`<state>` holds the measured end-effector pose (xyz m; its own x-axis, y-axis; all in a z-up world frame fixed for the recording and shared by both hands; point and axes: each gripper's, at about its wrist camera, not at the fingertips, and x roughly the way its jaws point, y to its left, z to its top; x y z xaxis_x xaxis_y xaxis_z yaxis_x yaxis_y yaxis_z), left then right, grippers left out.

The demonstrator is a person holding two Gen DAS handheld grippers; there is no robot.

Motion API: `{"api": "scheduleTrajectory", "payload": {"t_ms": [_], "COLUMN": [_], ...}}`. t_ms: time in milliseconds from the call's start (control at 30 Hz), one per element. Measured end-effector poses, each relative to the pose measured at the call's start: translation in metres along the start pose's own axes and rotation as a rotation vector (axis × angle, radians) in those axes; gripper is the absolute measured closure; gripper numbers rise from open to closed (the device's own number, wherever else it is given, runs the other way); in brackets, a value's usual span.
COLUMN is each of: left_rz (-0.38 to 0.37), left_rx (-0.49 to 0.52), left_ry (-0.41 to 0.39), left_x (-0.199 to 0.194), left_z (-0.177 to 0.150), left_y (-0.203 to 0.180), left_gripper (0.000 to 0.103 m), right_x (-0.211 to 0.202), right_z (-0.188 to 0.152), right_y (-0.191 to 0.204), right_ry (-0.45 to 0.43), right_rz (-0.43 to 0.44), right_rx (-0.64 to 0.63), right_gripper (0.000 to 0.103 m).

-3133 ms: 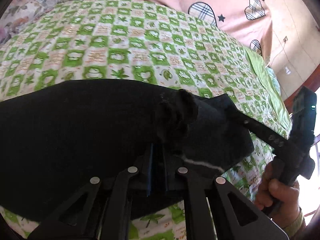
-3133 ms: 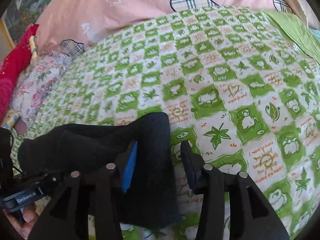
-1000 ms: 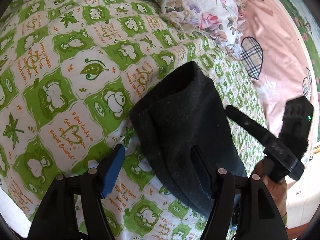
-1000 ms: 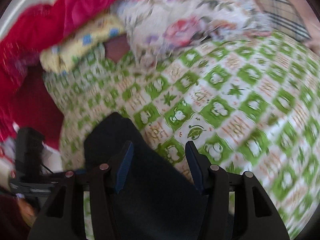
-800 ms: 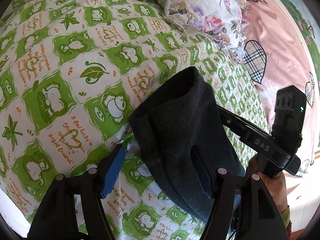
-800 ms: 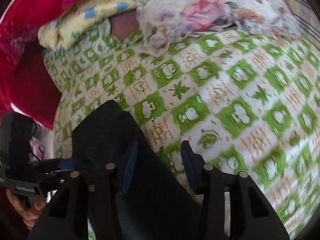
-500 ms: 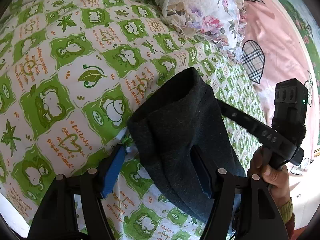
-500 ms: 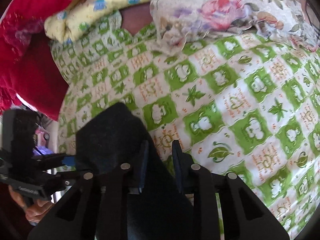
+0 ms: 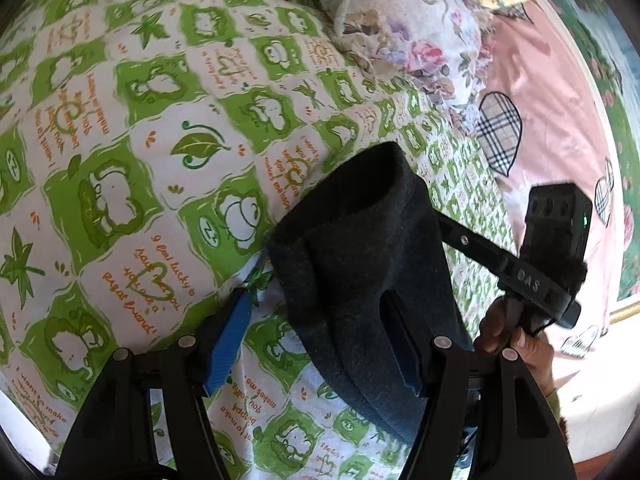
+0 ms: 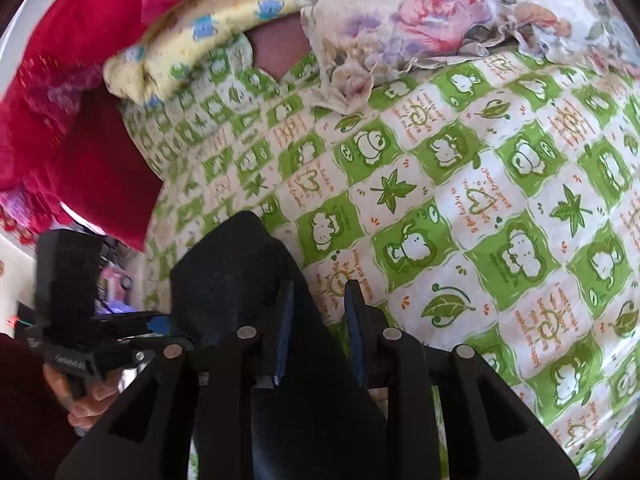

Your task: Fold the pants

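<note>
The black pants [image 9: 360, 264] lie folded into a narrow bundle on the green and white patterned bedsheet [image 9: 120, 160]. My left gripper [image 9: 316, 340] is open, its jaws straddling the near left edge of the bundle. In the right wrist view the pants [image 10: 240, 280] run under my right gripper [image 10: 316, 328], whose jaws have closed in on the fabric edge. The right gripper's body also shows in the left wrist view [image 9: 552, 248], at the bundle's right side.
A floral pillow [image 9: 408, 28] lies at the head of the bed, with a yellow pillow [image 10: 192, 36] and red fabric [image 10: 60, 100] beside it. A pink quilt with plaid hearts [image 9: 540, 120] covers the far side. The bed edge is near the grippers.
My right gripper's jaws have narrowed from wide open down onto the pants' edge. My left gripper stays open in place beside the bundle.
</note>
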<state>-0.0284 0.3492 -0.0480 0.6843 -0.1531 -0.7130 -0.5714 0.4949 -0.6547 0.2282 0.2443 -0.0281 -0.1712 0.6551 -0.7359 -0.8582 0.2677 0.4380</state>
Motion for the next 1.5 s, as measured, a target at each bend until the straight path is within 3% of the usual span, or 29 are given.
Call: {"api": "scheduleTrajectory", "payload": {"t_ms": [200,567,600,700,867,933,967,1000,1100,1300,1500], "left_rz": [0.055,0.065,0.062,0.069,0.125,0.151,0.175,0.176,0.129,0.043,-0.04], "left_rx": [0.031,0.043,0.041,0.044,0.094,0.117,0.134,0.146,0.137,0.179,0.279], "left_ry": [-0.015,-0.023,-0.024,-0.032,-0.055,-0.066,-0.078,-0.081,-0.066,-0.086,-0.114], "left_x": [0.003,0.008,0.008,0.01,0.016,0.017,0.018,0.019,0.018,-0.002,-0.027], "left_z": [-0.003,0.0,0.0,0.0,-0.004,-0.004,-0.004,-0.003,0.001,-0.004,-0.02], "left_y": [-0.009,-0.013,-0.012,-0.014,-0.024,-0.027,-0.029,-0.03,-0.026,-0.045,-0.091], "left_gripper": [0.034,0.032,0.032,0.03,0.031,0.041,0.055,0.067,0.077,0.084,0.085], "right_x": [-0.006,-0.008,-0.011,-0.012,0.018,0.028,0.03,0.031,0.028,-0.016,-0.084], "right_z": [-0.001,-0.001,0.0,0.0,0.004,0.006,0.007,0.008,0.006,-0.006,-0.033], "right_y": [-0.003,-0.007,-0.008,-0.006,0.0,0.005,0.008,0.012,0.026,0.036,0.051], "right_ry": [-0.006,-0.018,-0.029,-0.02,0.076,0.084,0.08,0.081,0.081,-0.046,-0.219], "right_rz": [0.036,0.103,0.122,0.116,0.06,0.036,0.044,0.051,0.005,0.02,0.001], "right_rx": [0.006,0.016,0.02,-0.002,-0.026,-0.042,-0.05,-0.06,-0.102,-0.063,-0.032], "right_gripper": [0.075,0.07,0.067,0.045,0.045,0.049,0.054,0.07,0.079,0.083,0.083]}}
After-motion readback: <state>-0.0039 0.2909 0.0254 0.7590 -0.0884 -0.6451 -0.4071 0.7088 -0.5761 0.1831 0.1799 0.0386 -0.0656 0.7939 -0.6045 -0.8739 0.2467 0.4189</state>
